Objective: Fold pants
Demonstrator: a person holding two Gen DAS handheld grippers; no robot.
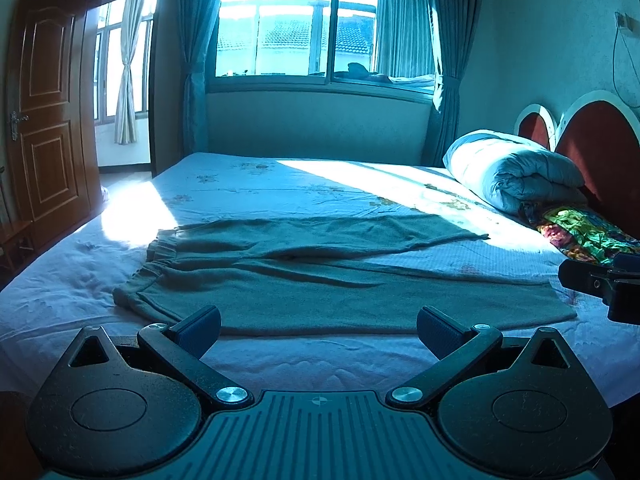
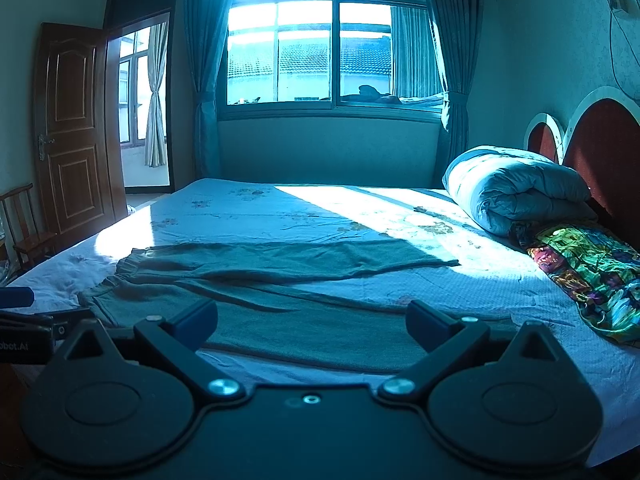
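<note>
Left wrist view: left gripper has its jaws spread wide, holding nothing, just short of the near edge of the pants, which lie flat on the bed, waistband left. Right wrist view: right gripper likewise wide apart and empty, over the near pant leg.

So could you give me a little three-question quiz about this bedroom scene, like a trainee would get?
1. True or false: the pants lie spread flat on the bed.
2. Is the left tool open or shut?
3. What lies by the headboard: A) rolled quilt, B) suitcase, C) lamp?

Key: 1 true; 2 open, holding nothing, as is the right tool; 3 A.
</note>
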